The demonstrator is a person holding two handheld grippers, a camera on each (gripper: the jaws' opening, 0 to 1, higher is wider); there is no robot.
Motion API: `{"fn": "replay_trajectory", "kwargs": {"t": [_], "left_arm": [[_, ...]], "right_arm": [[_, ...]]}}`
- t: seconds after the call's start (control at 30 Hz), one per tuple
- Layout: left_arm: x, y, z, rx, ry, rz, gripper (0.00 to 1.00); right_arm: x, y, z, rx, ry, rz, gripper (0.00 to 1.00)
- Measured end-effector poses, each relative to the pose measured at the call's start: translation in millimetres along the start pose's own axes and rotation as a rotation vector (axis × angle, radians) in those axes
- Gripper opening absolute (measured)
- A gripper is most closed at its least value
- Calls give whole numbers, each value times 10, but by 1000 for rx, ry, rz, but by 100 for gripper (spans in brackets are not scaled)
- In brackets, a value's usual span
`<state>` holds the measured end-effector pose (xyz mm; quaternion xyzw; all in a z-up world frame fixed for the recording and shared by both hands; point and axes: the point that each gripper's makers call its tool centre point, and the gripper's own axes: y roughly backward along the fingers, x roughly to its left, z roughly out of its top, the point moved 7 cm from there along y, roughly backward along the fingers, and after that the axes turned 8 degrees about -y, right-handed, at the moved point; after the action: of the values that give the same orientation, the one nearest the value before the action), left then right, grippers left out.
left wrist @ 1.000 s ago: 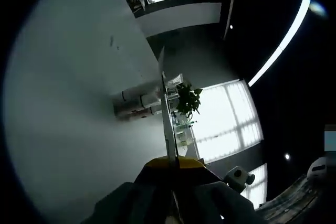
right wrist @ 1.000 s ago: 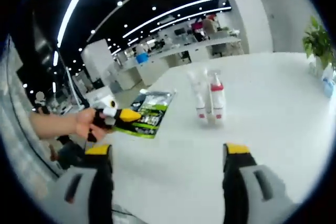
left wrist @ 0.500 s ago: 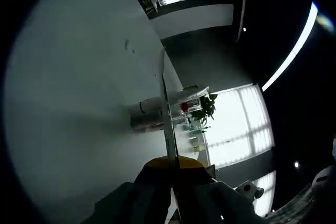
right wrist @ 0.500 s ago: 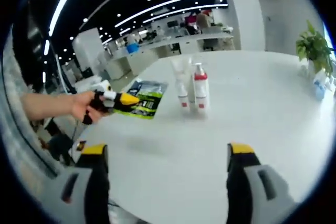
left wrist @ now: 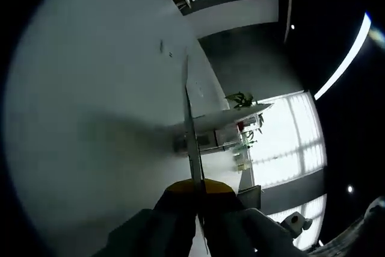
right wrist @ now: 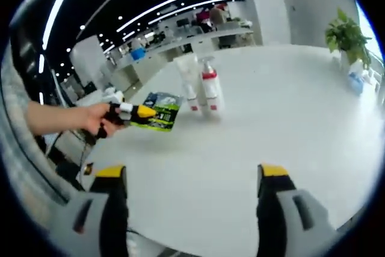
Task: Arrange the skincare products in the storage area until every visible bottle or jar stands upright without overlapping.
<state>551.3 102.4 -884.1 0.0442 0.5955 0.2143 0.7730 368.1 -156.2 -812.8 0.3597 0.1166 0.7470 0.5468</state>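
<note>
While the right gripper [right wrist: 189,179] hovers over the near edge of the white table [right wrist: 289,118] with its jaws spread wide and nothing between them, the two skincare bottles [right wrist: 201,85] stand upright side by side, touching, toward the table's far edge. One has a red band and pump top, the other is a plain white tube. Over by the left edge, the left gripper [right wrist: 137,111] is clamped on a flat green sachet [right wrist: 157,111], held edge-on in its own view [left wrist: 189,130]. A potted plant [right wrist: 344,31] sits at the far right corner.
</note>
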Motion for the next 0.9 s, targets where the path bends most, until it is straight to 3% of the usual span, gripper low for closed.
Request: {"fn": "replay_trajectory", "kwargs": {"t": [0.17,0.33,0.5,0.67,0.9], "left_arm": [[53,-115,87,1,11,15,2],[138,-217,124,45,-17,84,2],[175,-293,162,54,-19,90,2],[248,-342,133,104,-33,138,2],[280,-365,107,107,-18,157,2]], "right_arm": [[-19,-11,-35,24,-18,-1,83],[-58,21,-22,14,-41,-11,82],[-76,53,-31,14,-60,-18,82],[-70,74,-44,22,-62,-17,82],[-78,117,-52,24,-64,-17,82]]}}
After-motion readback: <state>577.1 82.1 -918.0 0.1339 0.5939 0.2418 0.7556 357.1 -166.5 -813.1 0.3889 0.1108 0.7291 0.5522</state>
